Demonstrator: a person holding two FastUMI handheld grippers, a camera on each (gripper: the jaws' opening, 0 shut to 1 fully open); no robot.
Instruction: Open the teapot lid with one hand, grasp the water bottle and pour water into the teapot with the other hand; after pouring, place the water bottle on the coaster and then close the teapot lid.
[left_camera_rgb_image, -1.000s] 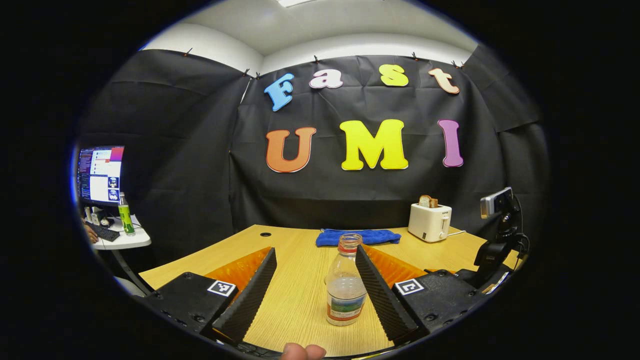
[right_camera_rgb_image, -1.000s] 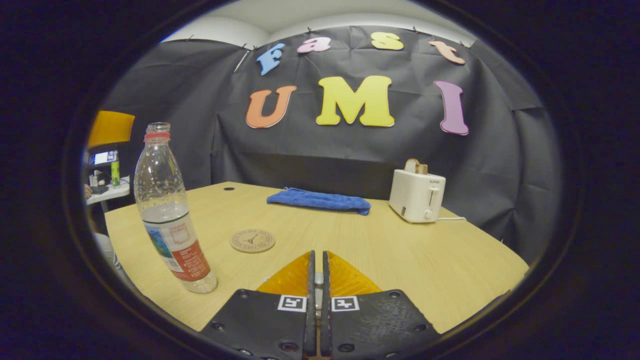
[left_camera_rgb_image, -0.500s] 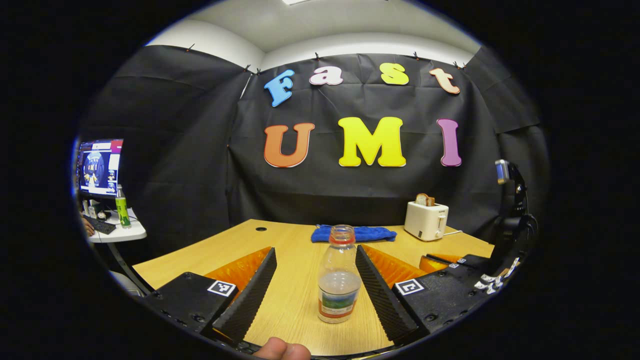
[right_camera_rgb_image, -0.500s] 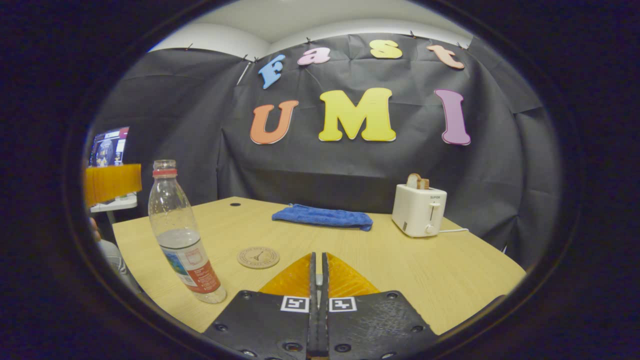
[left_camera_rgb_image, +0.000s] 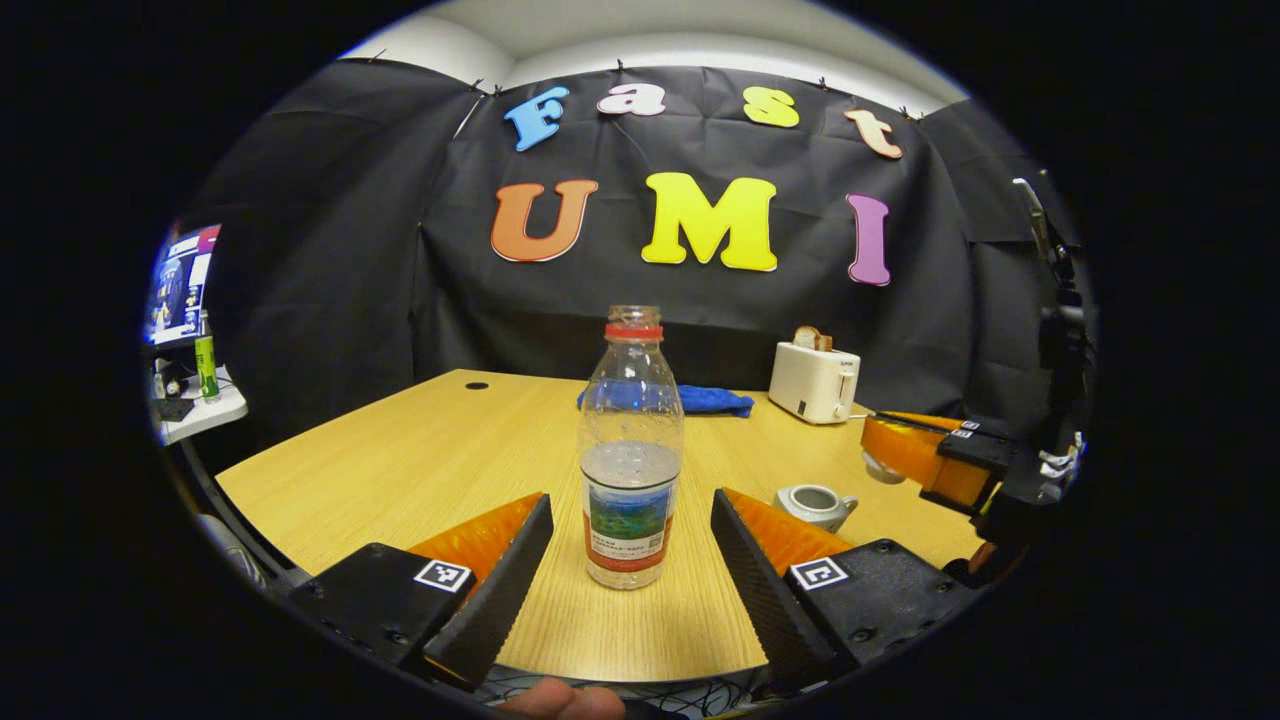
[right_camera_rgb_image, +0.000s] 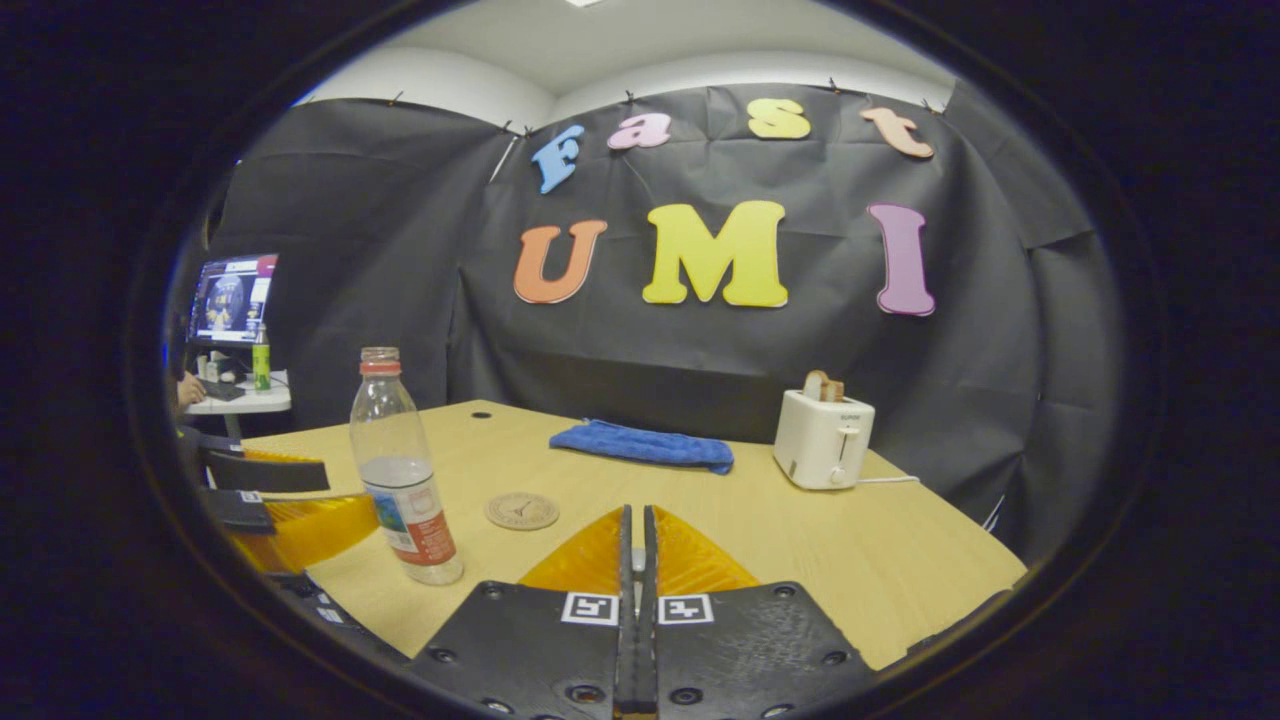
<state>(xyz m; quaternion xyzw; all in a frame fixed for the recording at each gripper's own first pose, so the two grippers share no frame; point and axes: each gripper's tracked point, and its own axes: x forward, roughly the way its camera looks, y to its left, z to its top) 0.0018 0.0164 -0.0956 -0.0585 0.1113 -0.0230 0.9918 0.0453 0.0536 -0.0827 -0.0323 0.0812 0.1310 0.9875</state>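
Left gripper (left_camera_rgb_image: 632, 560): the fingers are wide apart, one on each side of the water bottle, and neither finger touches it.
Right gripper (right_camera_rgb_image: 636, 545): the fingers are pressed together with only a thin slit between them; I cannot tell if something small is held there. In the left gripper view this gripper (left_camera_rgb_image: 905, 445) hangs above the bench at the right.
Water bottle (left_camera_rgb_image: 631, 450): stands upright on the bench, without cap, about one third full of water, between the left fingers.
Teapot (left_camera_rgb_image: 815, 503): small and pale, on the bench to the right of the bottle, under the right gripper; its top is open.
Coaster (right_camera_rgb_image: 521, 510): round, flat on the bench, near the bottle but apart from it.
Bench (right_camera_rgb_image: 830, 540): light wood.
Blue cloth (right_camera_rgb_image: 642, 446): lies at the far side of the bench.
Toaster (right_camera_rgb_image: 822, 438): white, to the right of the cloth.
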